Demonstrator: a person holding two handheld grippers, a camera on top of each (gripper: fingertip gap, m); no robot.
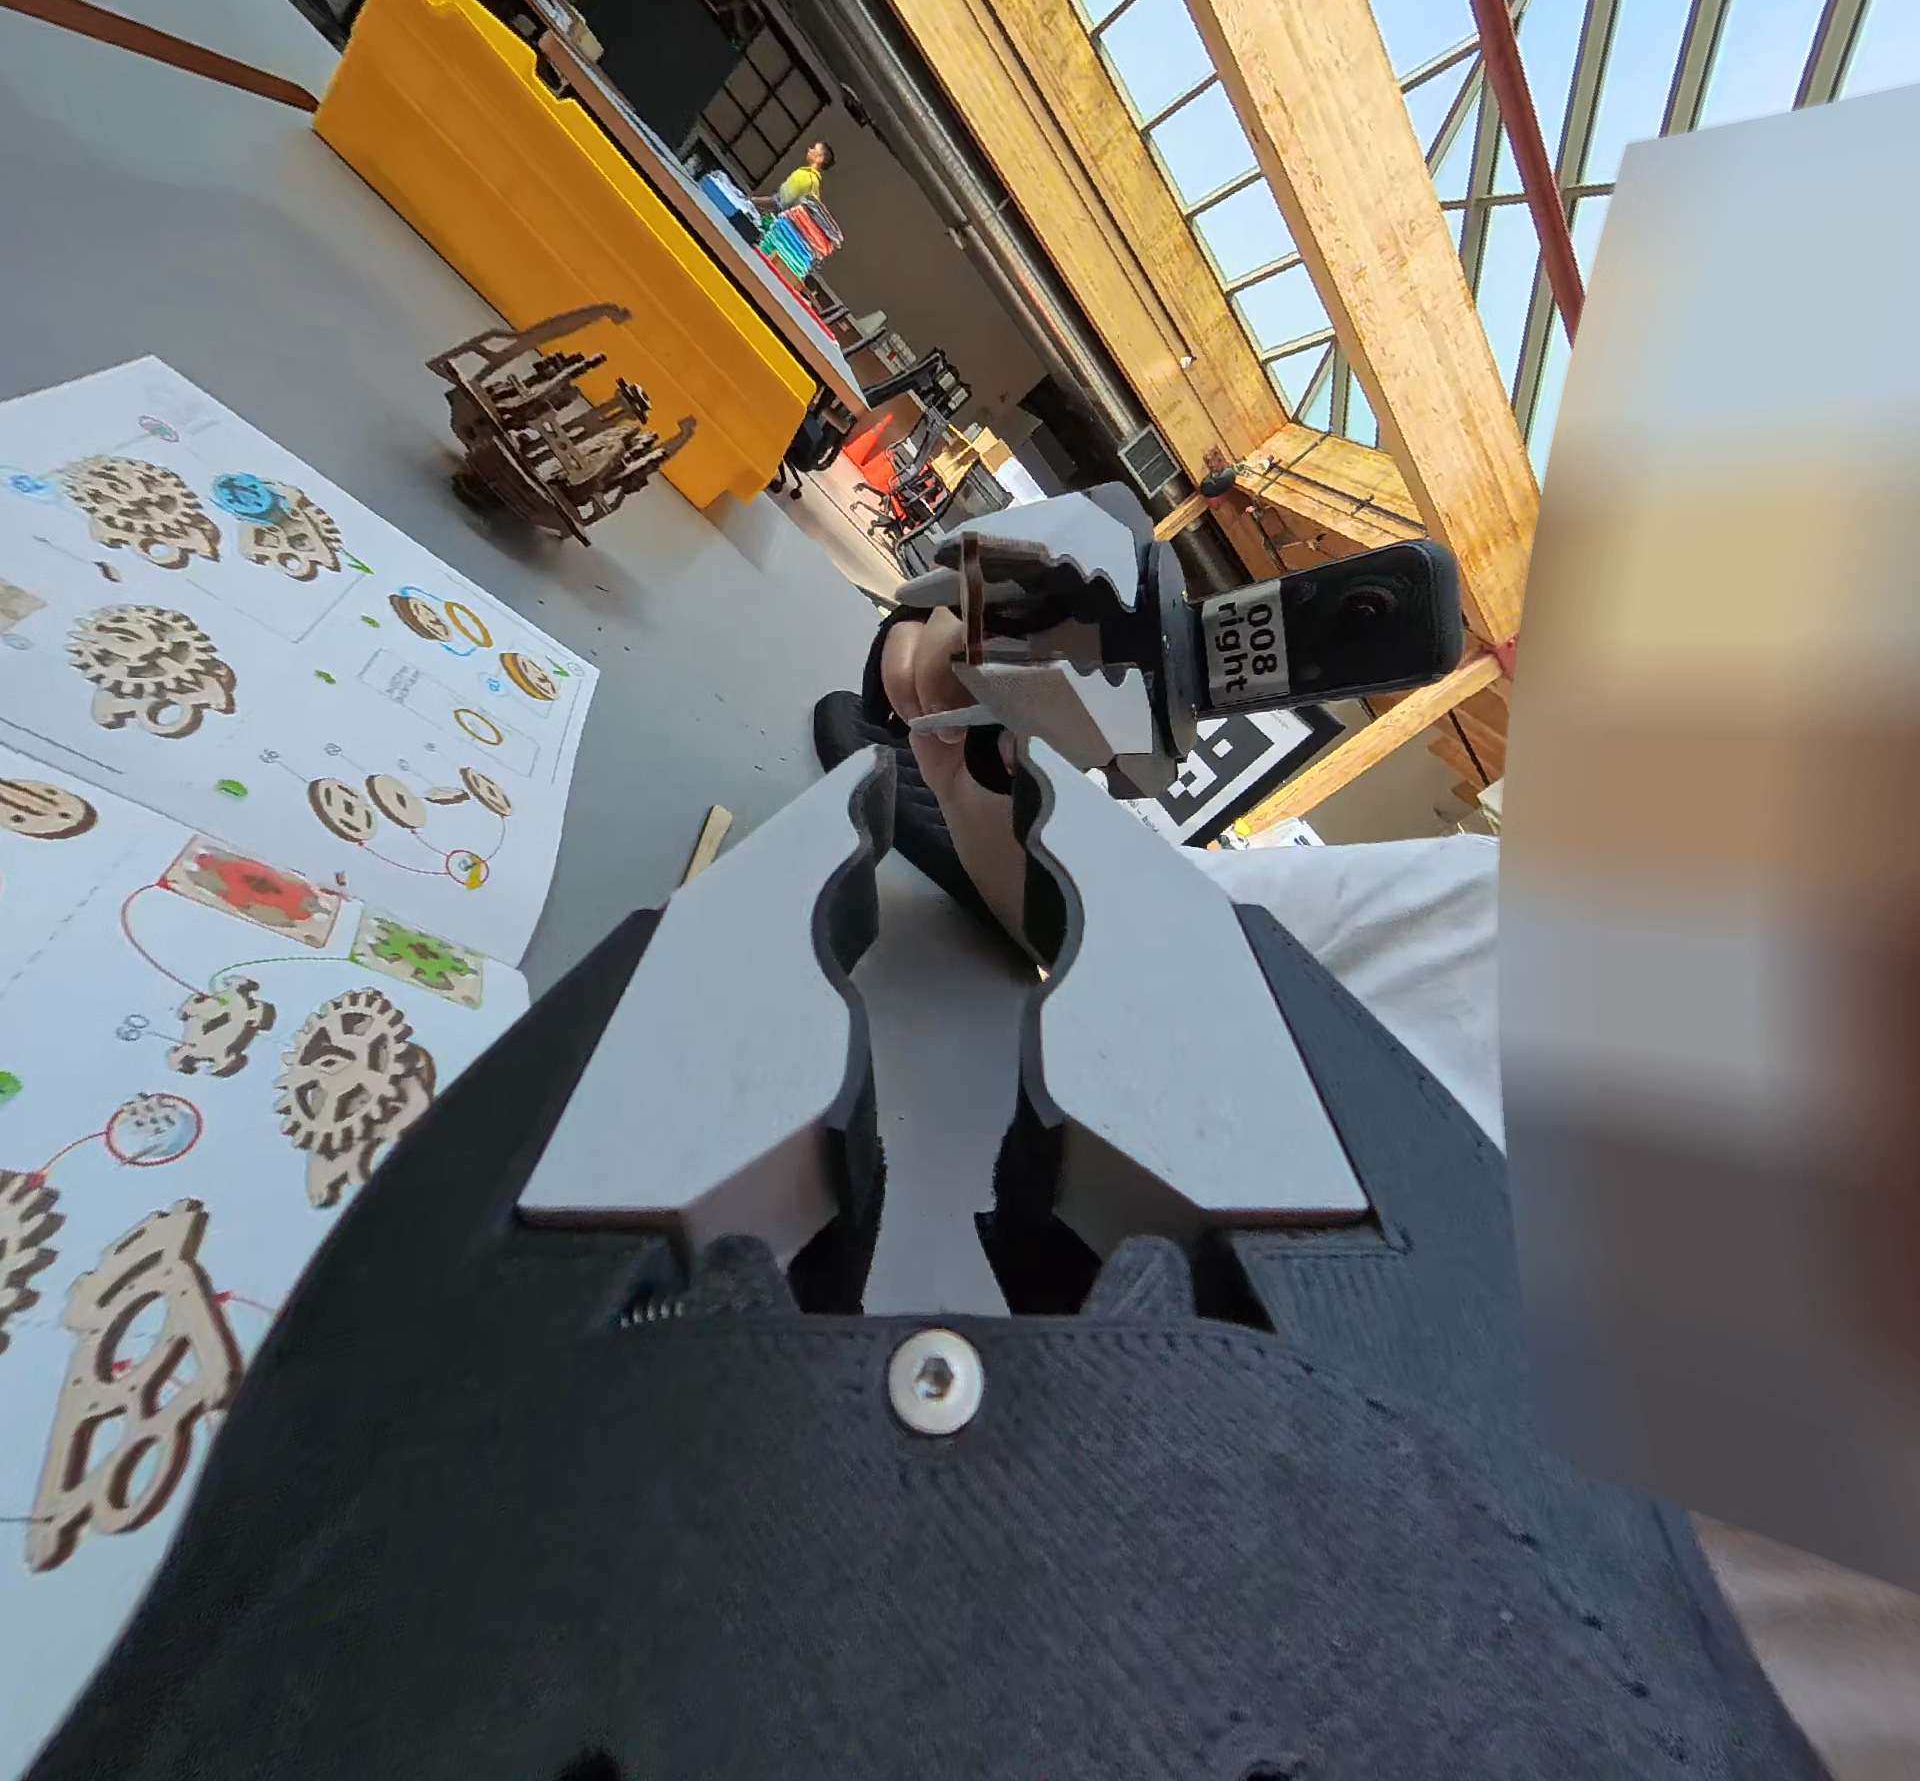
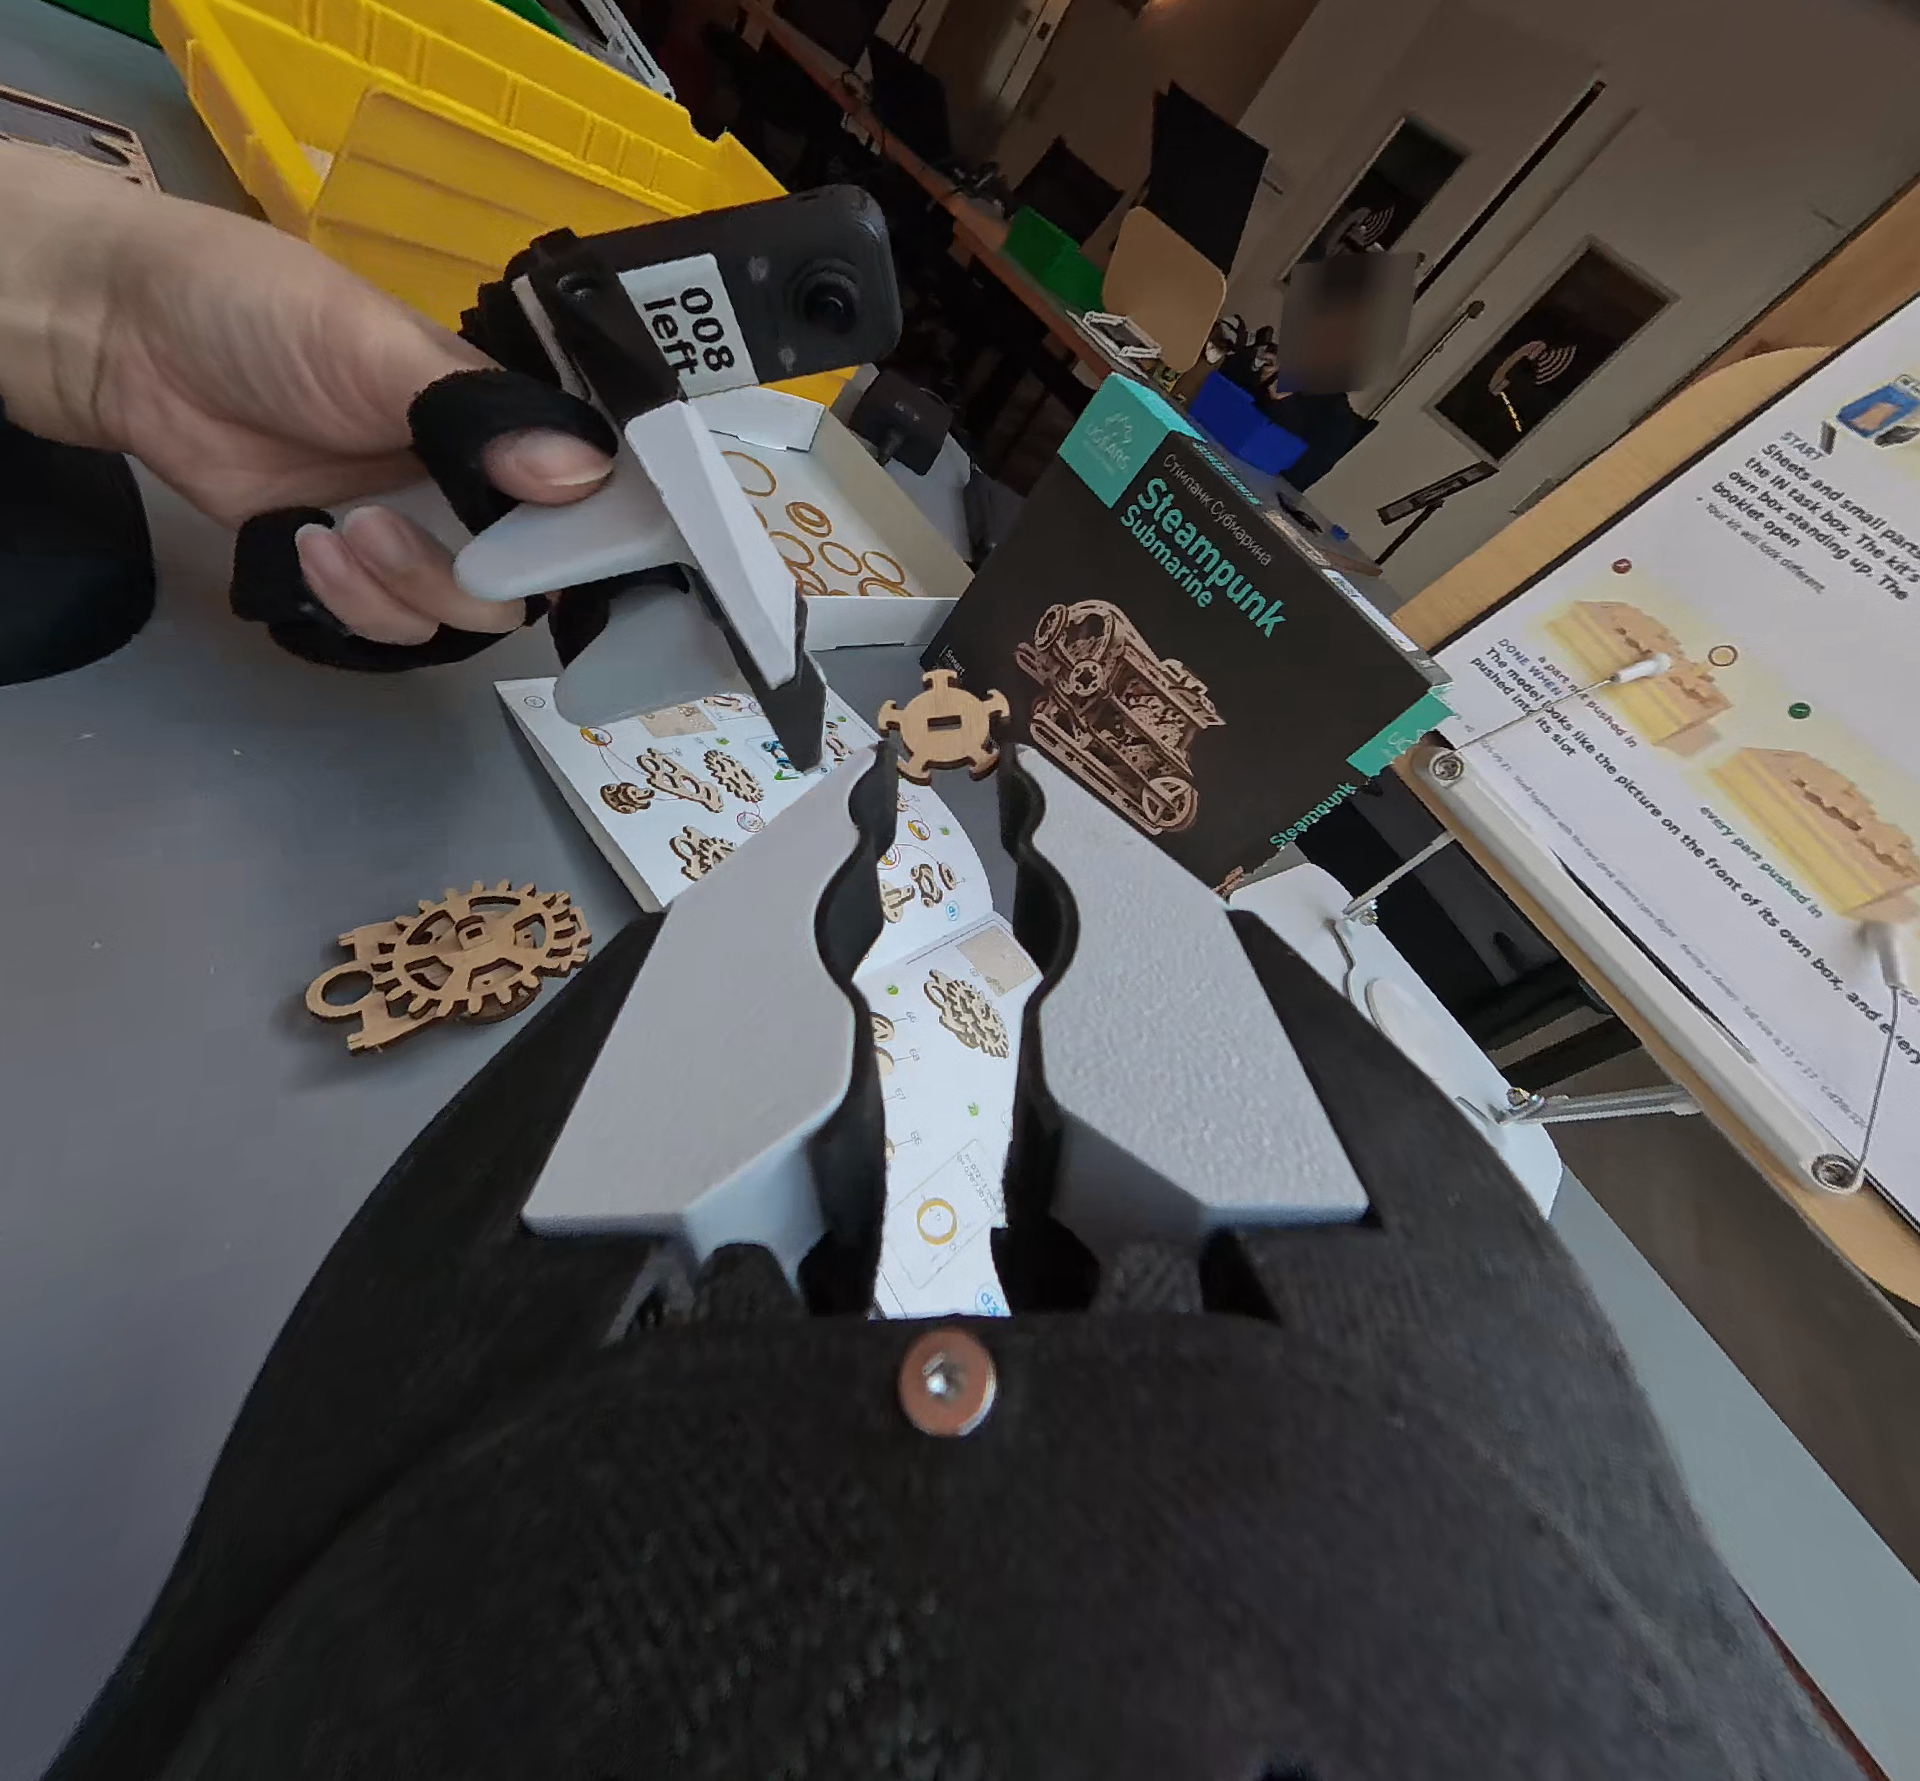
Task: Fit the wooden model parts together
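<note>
Seen from my left wrist, my left gripper [image 1: 951, 786] stood released and empty, its jaws parted above the grey table [image 1: 312, 277], pointing at my right gripper [image 1: 971, 625], which pinched a thin wooden piece edge-on; the instruction booklet [image 1: 260, 744] lay open to the left, and the part-built wooden model [image 1: 551, 432] stood beyond it, in front of a yellow bin [image 1: 540, 204]. Seen from my right wrist, my right gripper [image 2: 943, 763] was clenched by its tips on the small notched wooden disc [image 2: 943, 725], held clear of the table, with my left gripper [image 2: 800, 744] just beside it and a wooden gear plate [image 2: 457, 957] lying flat on the table to the left. The disc looked light, stiff and thin, likely brittle at its lobes, so I judged the rim between notches the safest hold.
</note>
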